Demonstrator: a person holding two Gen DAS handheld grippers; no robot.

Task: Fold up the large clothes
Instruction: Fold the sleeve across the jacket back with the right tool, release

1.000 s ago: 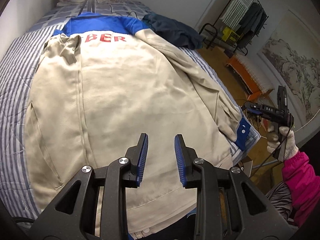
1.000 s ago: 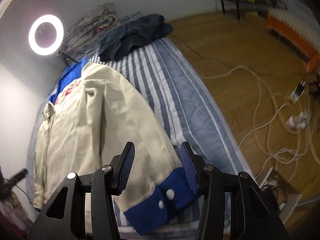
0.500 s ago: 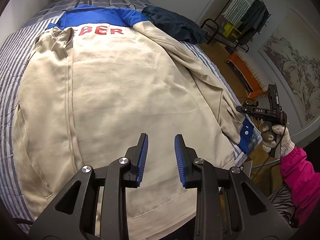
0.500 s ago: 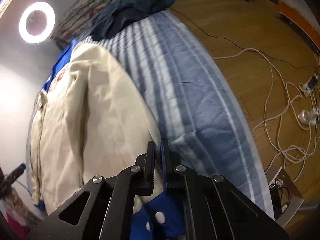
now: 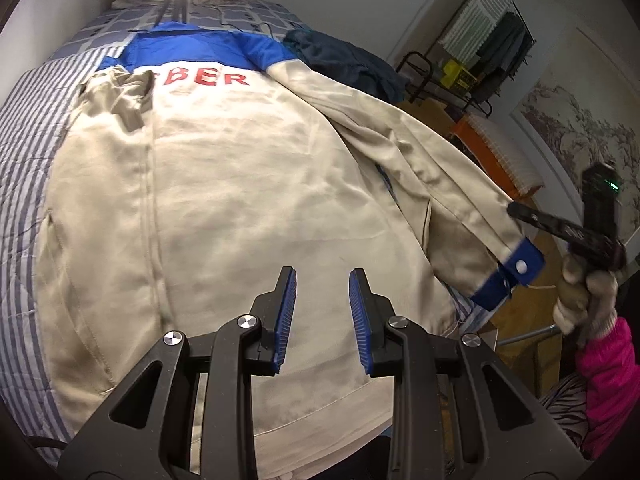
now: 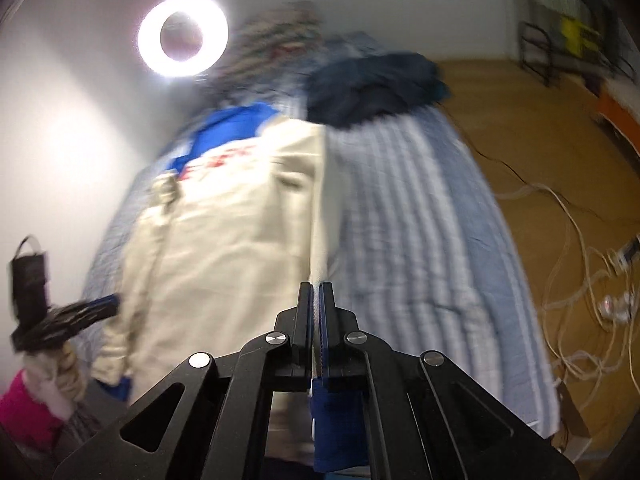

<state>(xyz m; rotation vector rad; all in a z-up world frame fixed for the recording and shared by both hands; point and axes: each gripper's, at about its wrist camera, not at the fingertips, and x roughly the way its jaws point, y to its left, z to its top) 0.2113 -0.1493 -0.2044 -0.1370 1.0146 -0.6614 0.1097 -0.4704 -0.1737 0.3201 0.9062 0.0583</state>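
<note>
Sleeve (image 5: 460, 200) now lifted off bed (image 5: 24, 128); right gripper (image 6: 316, 292) clamps cuff.

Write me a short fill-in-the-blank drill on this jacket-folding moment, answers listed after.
1. The right gripper is shut on the jacket's ____.
2. The left gripper hovers over the jacket with its jaws ____.
3. The lettering on the jacket is ____ in colour.
4. The sleeve's cuff is ____ in colour.

Answers: sleeve; open; red; blue
</note>
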